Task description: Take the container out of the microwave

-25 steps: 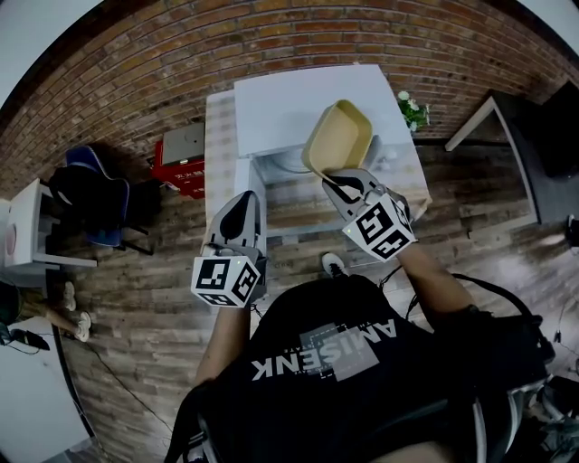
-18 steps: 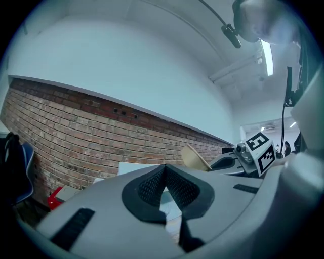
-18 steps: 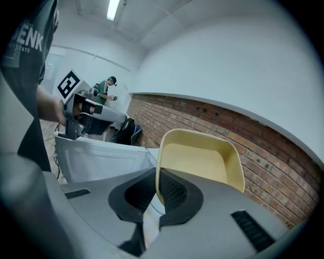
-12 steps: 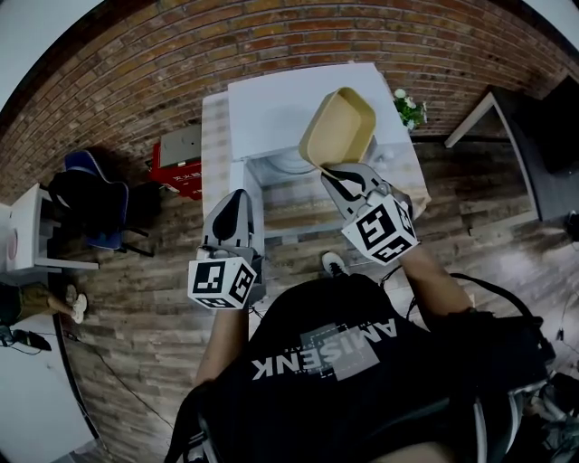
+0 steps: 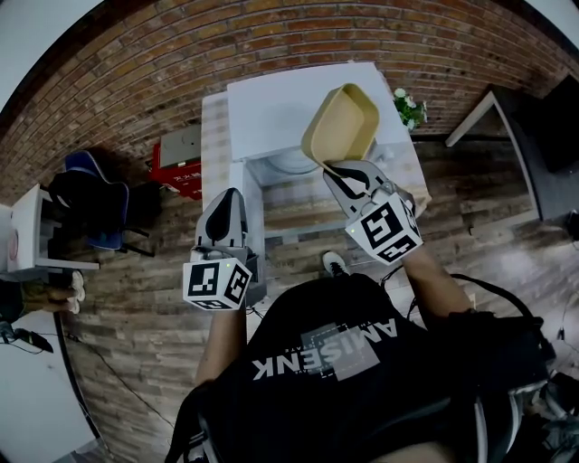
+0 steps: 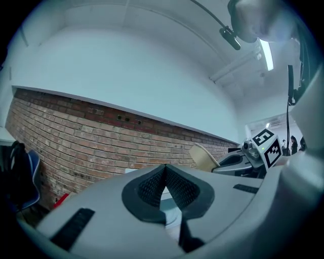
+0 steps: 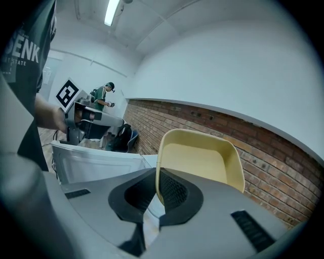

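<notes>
A red brick wall (image 5: 136, 54) runs along the back, with plain white wall (image 6: 126, 76) above it and a strip light (image 7: 110, 12) on the ceiling. The floor (image 5: 145, 307) is worn wood plank. At the left stand a blue chair (image 5: 86, 172) under something dark, a red crate (image 5: 181, 172) and a white table (image 5: 23, 226). A small potted plant (image 5: 412, 108) sits to the right.

Above the white microwave (image 5: 289, 99) we see open air. The yellow container (image 5: 342, 122), pinched by its rim in the right gripper (image 5: 339, 172), is held up over the top there. The open door (image 5: 254, 217) juts toward us at the left of the cavity. The left gripper (image 5: 228, 203), jaws together, sits just beside it, so that side is tight. In front of the cavity the table (image 5: 312, 215) lies bare. A small potted plant (image 5: 412, 107) stands at the far right corner, and the brick wall (image 5: 271, 36) closes the back.
</notes>
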`<state>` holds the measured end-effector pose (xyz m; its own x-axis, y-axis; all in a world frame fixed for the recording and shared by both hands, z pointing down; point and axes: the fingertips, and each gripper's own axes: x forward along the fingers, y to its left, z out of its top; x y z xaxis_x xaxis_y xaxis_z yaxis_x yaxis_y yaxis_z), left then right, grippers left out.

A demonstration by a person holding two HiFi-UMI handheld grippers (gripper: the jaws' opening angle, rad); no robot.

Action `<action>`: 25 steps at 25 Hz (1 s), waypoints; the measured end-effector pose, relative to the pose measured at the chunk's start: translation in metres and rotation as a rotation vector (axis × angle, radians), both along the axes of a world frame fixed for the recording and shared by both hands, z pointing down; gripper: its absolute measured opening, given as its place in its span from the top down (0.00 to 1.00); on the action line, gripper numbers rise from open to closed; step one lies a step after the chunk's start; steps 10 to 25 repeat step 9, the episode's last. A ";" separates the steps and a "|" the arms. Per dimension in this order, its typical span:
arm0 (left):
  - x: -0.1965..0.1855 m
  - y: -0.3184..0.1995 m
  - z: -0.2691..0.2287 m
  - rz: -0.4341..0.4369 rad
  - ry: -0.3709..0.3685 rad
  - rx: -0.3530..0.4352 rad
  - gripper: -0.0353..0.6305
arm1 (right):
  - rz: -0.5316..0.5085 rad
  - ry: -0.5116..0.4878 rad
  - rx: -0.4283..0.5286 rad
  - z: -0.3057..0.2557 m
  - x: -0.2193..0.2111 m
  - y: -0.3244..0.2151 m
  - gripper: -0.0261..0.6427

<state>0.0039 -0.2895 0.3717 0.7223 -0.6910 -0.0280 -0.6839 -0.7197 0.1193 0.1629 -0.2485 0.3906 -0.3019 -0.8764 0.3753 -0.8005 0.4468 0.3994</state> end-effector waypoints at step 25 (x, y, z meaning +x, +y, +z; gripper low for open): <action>-0.008 0.000 0.004 0.001 0.000 -0.001 0.93 | -0.011 -0.020 0.006 0.001 -0.010 0.000 0.89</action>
